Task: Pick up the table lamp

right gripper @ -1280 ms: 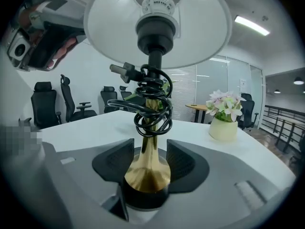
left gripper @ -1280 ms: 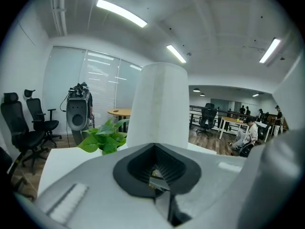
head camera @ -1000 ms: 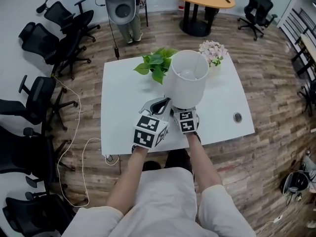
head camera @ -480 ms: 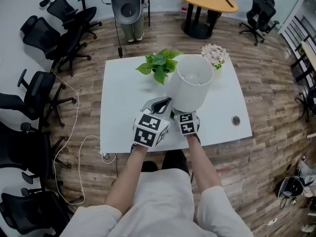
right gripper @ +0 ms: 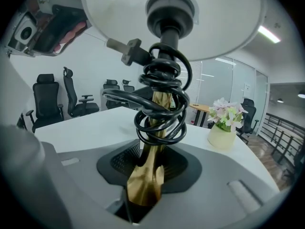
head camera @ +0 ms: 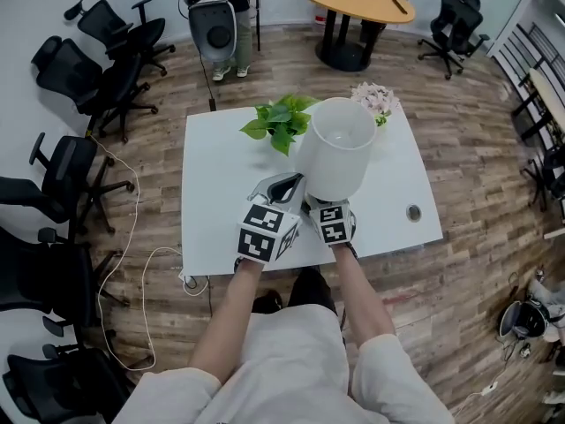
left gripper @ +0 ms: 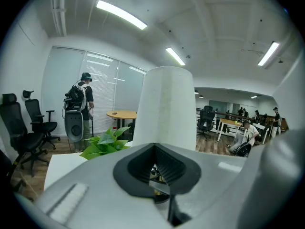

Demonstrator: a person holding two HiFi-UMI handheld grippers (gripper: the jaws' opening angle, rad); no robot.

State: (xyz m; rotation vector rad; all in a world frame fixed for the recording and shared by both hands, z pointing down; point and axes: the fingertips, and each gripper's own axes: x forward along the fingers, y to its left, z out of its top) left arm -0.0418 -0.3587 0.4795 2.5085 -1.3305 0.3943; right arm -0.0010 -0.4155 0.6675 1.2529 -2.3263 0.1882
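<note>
- Head view: the table lamp [head camera: 337,147] is in the middle of the picture, over the near part of the white desk [head camera: 221,184]. Its big white shade opens upward.
- The left gripper [head camera: 281,186] is just left of the shade's bottom edge. The right gripper [head camera: 325,207] reaches in under the shade.
- A green plant [head camera: 281,117] and a pot of pink flowers [head camera: 374,97] stand on the far side of the desk, behind the lamp. Black chairs [head camera: 66,175] fill the left edge.
- Left gripper view: the left gripper [left gripper: 159,173] has its jaws close together, with only a small dark hollow between them. Tiny bits show in the hollow, too small to tell. The shade [left gripper: 164,109] rises right behind the jaws. The green plant [left gripper: 102,142] sits to the left.
- Right gripper view: the right gripper [right gripper: 148,168] has just been closing its jaws, and they grip the lamp's gold stem [right gripper: 151,149] low down. A black cord [right gripper: 162,80] is wound around the stem above the jaws. The shade [right gripper: 224,23] spreads across the top. The flowers [right gripper: 224,125] stand at the right on the desk [right gripper: 86,128].
</note>
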